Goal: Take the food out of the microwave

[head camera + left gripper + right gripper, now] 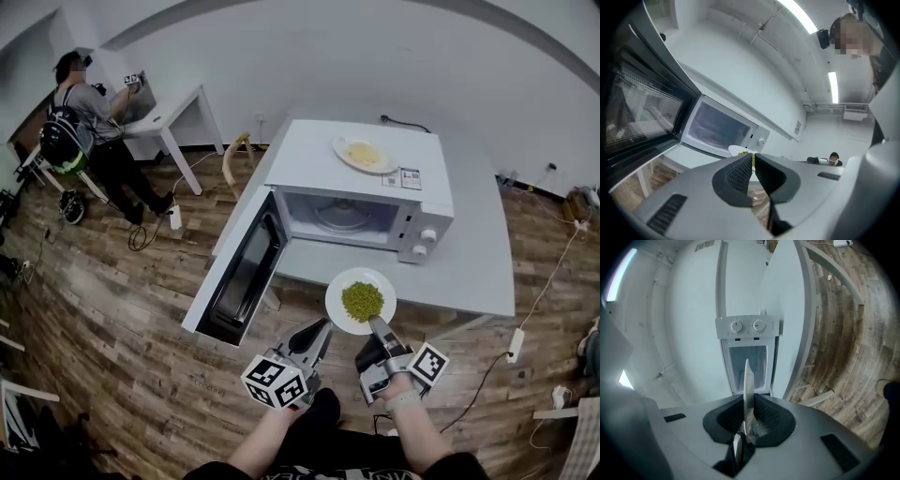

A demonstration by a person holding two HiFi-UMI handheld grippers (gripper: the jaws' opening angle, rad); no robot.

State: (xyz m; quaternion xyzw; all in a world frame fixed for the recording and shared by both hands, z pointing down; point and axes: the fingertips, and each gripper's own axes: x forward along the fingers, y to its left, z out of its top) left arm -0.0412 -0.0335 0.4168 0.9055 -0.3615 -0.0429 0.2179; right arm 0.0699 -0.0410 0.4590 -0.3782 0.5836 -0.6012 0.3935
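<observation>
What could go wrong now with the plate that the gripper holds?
The white round plate of green food hangs by one rim in the right gripper alone; it may tip and spill. The shut left gripper gives no support, and the open black microwave door is close beside it.

Label (410,178) print on microwave (305,159) illegible

Microwave (361,202) on table (487,262), door (246,277) swung open to its left, plate (364,155) on top of it, plate of food (361,300) in front of the opening with right gripper (377,328) on its near rim, left gripper (319,330) just left of that, person (89,131) far back left
</observation>
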